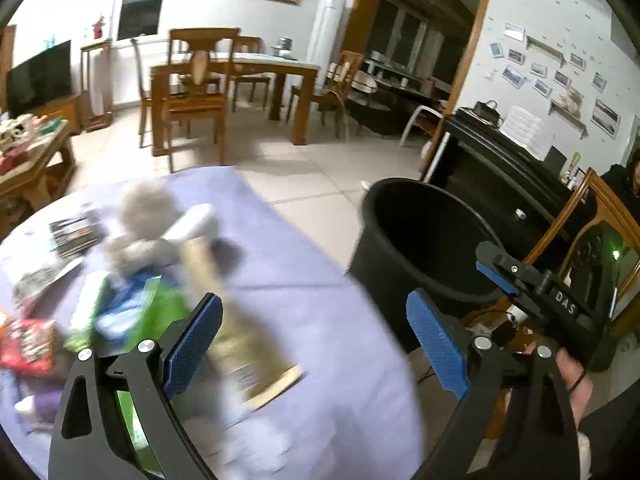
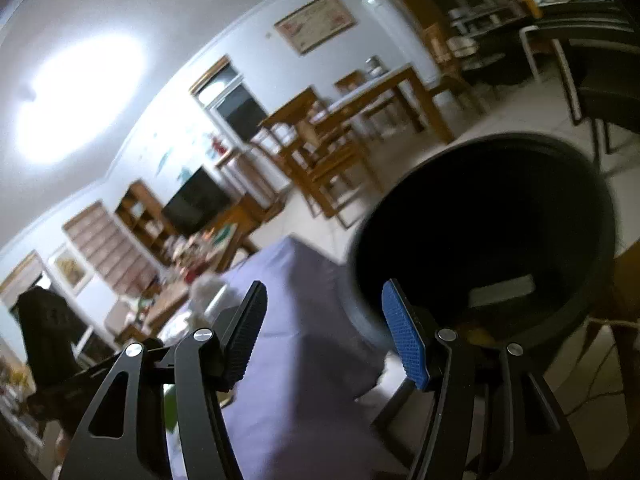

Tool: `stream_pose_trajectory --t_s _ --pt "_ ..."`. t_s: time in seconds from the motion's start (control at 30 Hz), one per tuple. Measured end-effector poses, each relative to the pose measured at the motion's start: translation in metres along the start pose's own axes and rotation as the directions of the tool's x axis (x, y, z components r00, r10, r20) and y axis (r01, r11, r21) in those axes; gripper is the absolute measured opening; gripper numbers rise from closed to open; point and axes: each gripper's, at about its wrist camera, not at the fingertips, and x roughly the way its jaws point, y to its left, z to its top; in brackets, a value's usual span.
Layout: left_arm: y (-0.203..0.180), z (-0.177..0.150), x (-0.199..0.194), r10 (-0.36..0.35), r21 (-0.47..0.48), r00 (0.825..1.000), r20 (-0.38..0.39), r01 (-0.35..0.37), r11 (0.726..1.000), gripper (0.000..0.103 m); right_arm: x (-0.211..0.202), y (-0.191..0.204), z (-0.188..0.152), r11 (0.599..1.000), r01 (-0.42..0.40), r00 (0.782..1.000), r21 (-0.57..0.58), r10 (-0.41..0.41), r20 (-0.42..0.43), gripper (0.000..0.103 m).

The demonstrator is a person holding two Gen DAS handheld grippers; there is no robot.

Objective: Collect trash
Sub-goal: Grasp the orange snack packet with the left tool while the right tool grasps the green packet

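Blurred trash lies on a table under a lavender cloth (image 1: 320,300): a tan flat packet (image 1: 240,344), green and blue wrappers (image 1: 132,308), a red wrapper (image 1: 28,344), crumpled grey paper (image 1: 144,208) and a dark packet (image 1: 74,232). A black bin (image 1: 424,236) stands off the table's right edge. My left gripper (image 1: 316,344) is open and empty above the cloth, next to the tan packet. My right gripper (image 2: 324,332) is open and empty near the bin's (image 2: 484,232) rim; a pale flat piece (image 2: 500,290) lies inside. The right gripper also shows in the left wrist view (image 1: 516,276).
A wooden dining table with chairs (image 1: 224,80) stands on the tiled floor behind. A low wooden table with clutter (image 1: 28,148) and a TV (image 1: 38,76) are at far left. A black cabinet (image 1: 500,176) and wooden furniture (image 1: 592,232) stand right of the bin.
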Motion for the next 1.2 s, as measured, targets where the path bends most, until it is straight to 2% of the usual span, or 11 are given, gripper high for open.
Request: stream_pose_trajectory --t_s 0.17,0.23,0.3,0.47,0.67,0.83,0.93,1.0,1.03,1.07,1.2 --pt "0.049 -0.015 -0.036 0.088 -0.027 0.995 0.039 -0.087 0.996 0.092 0.033 0.062 -0.02 0.994 -0.077 0.991 -0.072 0.069 -0.116 0.061" --pt "0.078 -0.02 -0.05 0.139 -0.073 0.989 0.051 -0.135 0.988 0.093 0.048 0.089 -0.031 0.988 -0.117 0.979 -0.101 0.097 -0.182 0.066" --pt "0.118 -0.026 -0.064 0.193 -0.136 0.98 0.056 -0.185 0.973 0.092 0.063 0.124 -0.044 0.976 -0.169 0.96 -0.138 0.131 -0.248 0.075" --pt "0.213 -0.038 -0.088 0.363 -0.261 0.931 0.019 -0.346 0.901 0.093 0.098 0.183 -0.072 0.954 -0.256 0.903 -0.155 0.179 -0.39 0.075" --pt "0.287 -0.049 -0.072 0.39 -0.273 0.915 -0.099 -0.402 0.874 0.094 0.139 0.224 -0.1 0.956 -0.167 0.88 -0.239 0.035 -0.474 0.075" --pt "0.312 -0.051 -0.055 0.356 -0.263 0.921 -0.161 -0.387 0.884 0.098 0.163 0.221 -0.115 0.959 -0.093 0.867 -0.267 -0.053 -0.495 0.075" --pt "0.308 -0.043 -0.05 0.359 -0.232 0.921 -0.15 -0.386 0.893 0.097 0.169 0.229 -0.122 0.949 -0.08 0.879 -0.305 -0.077 -0.47 0.075" --pt "0.304 -0.044 -0.042 0.353 -0.216 0.918 -0.182 -0.387 0.896 0.095 0.172 0.226 -0.122 0.949 -0.088 0.877 -0.303 -0.07 -0.475 0.063" --pt "0.3 -0.044 -0.04 0.355 -0.202 0.917 -0.182 -0.388 0.899 0.088 0.172 0.226 -0.123 0.949 -0.093 0.876 -0.301 -0.066 -0.478 0.061" --pt "0.298 -0.043 -0.038 0.359 -0.183 0.913 -0.196 -0.393 0.901 0.069 0.174 0.229 -0.122 0.949 -0.101 0.874 -0.297 -0.058 -0.483 0.057" --pt "0.288 -0.047 -0.039 0.396 -0.137 0.897 -0.197 -0.425 0.895 0.06 0.173 0.229 -0.118 0.945 -0.126 0.877 -0.302 -0.037 -0.479 0.053"
